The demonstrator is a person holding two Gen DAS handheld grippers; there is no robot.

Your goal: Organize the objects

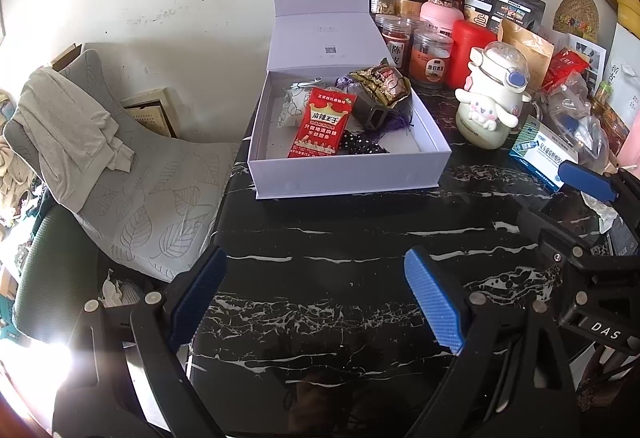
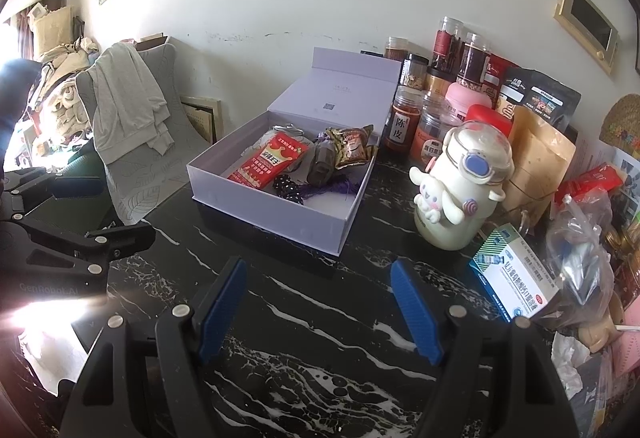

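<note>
My left gripper (image 1: 316, 294) and my right gripper (image 2: 320, 306) both hang over the bare black table (image 1: 340, 238), each spread wide and holding nothing. Ahead, the open box (image 2: 280, 216) sits near the table's left edge, with a red snack packet (image 2: 267, 164) and other small things inside. I think the packet is light, soft and a little slippery, so I would pinch it at 1 flat end. The cartoon bottle (image 2: 460, 190) stands just right of the box, leaving open room only in front.
</note>
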